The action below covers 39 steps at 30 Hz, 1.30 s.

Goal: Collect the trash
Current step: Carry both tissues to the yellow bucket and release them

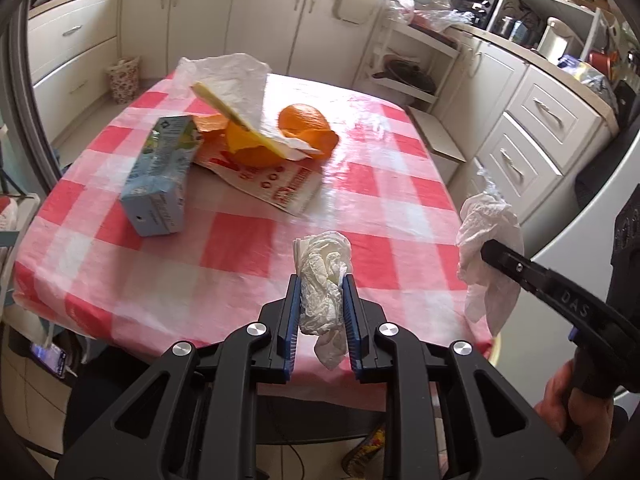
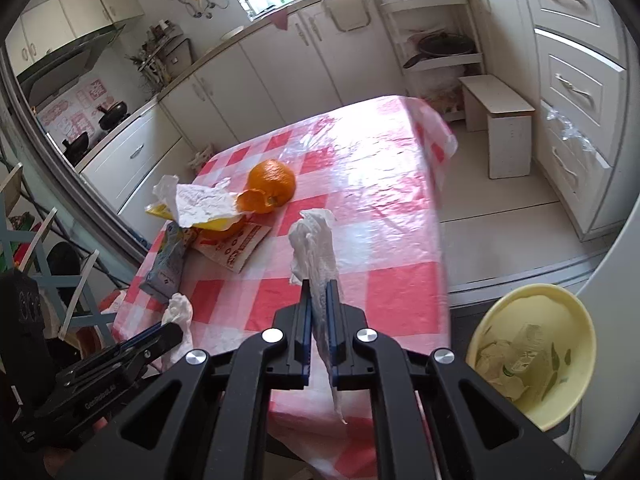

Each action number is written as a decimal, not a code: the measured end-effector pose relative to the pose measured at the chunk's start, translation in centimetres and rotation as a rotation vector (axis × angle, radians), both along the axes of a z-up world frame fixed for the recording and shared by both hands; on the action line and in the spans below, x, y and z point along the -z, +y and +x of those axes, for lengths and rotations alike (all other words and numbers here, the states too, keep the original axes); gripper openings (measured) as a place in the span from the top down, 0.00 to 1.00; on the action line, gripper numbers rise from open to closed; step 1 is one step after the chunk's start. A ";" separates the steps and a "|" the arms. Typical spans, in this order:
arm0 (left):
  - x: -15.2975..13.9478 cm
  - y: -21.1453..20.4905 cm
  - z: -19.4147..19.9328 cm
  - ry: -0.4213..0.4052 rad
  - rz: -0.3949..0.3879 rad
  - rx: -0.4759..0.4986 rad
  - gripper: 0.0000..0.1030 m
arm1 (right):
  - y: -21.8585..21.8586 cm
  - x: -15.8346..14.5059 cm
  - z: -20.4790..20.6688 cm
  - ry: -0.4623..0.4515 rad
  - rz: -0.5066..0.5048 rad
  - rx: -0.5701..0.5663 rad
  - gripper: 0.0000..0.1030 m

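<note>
My left gripper (image 1: 321,280) is shut on a crumpled white tissue (image 1: 322,276), held above the near edge of the red-checked table (image 1: 248,240). My right gripper (image 2: 319,284) is shut on another white tissue (image 2: 314,248), which hangs down between the fingers; it shows in the left wrist view (image 1: 486,256) off the table's right edge. A pale yellow trash bin (image 2: 532,352) with scraps inside stands on the floor at the lower right. On the table lie a blue carton (image 1: 160,176), orange peel (image 1: 248,144), an orange (image 1: 304,122), a printed wrapper (image 1: 276,188) and white paper (image 1: 236,80).
Cream kitchen cabinets (image 1: 200,20) run behind the table and drawers (image 2: 576,92) along the right. A small white stool (image 2: 500,120) stands on the floor past the table. A chair and clutter (image 2: 48,248) sit at the left.
</note>
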<state>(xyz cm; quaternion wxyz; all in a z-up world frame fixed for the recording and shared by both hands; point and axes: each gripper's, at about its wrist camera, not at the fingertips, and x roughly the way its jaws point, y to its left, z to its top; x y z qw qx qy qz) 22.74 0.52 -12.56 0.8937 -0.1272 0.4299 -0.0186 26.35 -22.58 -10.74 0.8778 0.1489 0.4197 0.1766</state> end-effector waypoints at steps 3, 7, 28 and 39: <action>0.2 -1.4 -0.4 0.008 -0.008 0.034 0.81 | -1.6 -0.1 -0.3 -0.003 -0.002 0.044 0.93; 0.4 -4.1 -0.7 0.013 -0.008 0.088 0.81 | -4.8 0.4 -1.2 0.010 -0.002 0.126 0.93; -0.2 -16.4 0.7 0.018 -0.042 0.286 0.81 | -14.7 4.9 -3.0 0.154 0.066 0.376 0.93; 3.5 -25.0 5.5 0.100 -0.055 0.371 0.81 | -18.8 7.8 -2.7 0.266 0.147 0.488 0.62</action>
